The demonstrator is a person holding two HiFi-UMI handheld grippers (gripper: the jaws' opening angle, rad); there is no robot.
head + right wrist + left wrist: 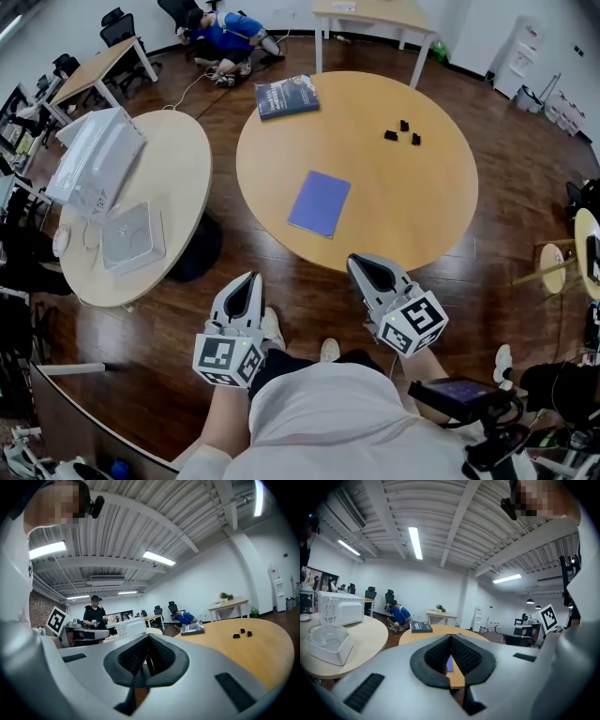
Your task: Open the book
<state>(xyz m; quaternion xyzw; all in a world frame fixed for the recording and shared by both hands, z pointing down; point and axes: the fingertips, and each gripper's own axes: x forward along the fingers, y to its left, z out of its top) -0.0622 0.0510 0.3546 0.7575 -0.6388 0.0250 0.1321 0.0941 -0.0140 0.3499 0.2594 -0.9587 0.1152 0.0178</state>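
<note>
A thin purple-blue book (pixel 319 202) lies shut on the round wooden table (pixel 422 216), near its front edge. A thicker dark blue book (pixel 287 97) lies shut at the table's far edge. Both grippers hang below the table edge, in front of the person's body and apart from both books. My left gripper (pixel 248 282) points at the table; its jaws meet with nothing between them. My right gripper (pixel 360 266) is likewise shut and empty. In the left gripper view a sliver of the purple book (pixel 449 663) shows behind the left gripper (pixel 451 641). The right gripper (pixel 149 640) faces the dark book (pixel 192 629).
Three small black pieces (pixel 403 132) sit on the table's far right. A second round table (pixel 178 159) at the left carries a white box (pixel 94 159) and a clear tray (pixel 129 234). One person crouches on the floor (pixel 225 37); another stands (pixel 95 616). A tablet (pixel 459 389) is at lower right.
</note>
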